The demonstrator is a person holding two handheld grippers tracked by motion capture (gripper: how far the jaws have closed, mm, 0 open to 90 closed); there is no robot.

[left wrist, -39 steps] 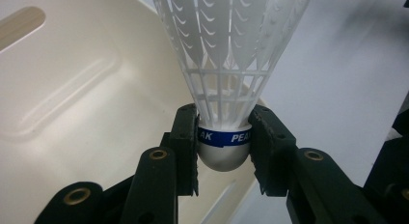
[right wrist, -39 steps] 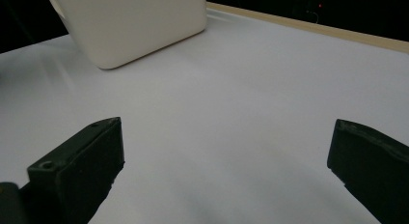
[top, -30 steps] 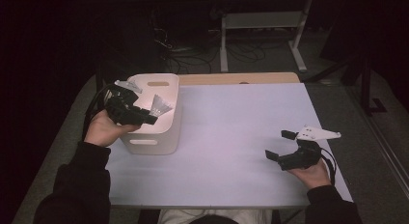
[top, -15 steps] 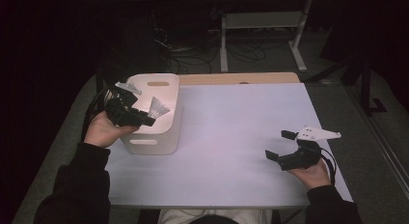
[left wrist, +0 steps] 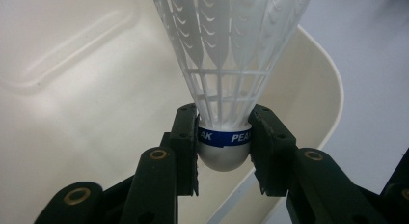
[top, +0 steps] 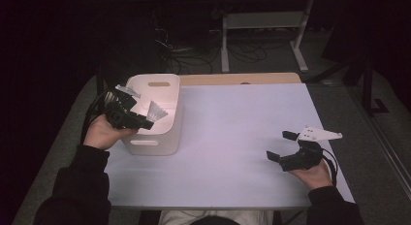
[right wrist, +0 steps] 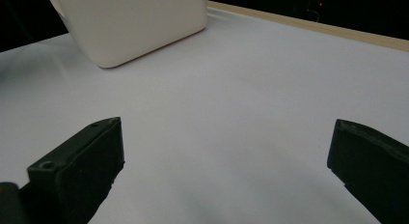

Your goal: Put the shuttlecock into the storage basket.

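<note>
A white table is carrying a rounded white bin with slot handles at its left side. Over the bin's open top, the left gripper is clamping a shuttlecock by its rounded grey-white cork, both jaws pressing against a blue band with white lettering; the translucent white ribbed skirt is flaring away from the jaws. At the table's right, the right gripper is sitting with jaws spread wide, gripping nothing.
</note>
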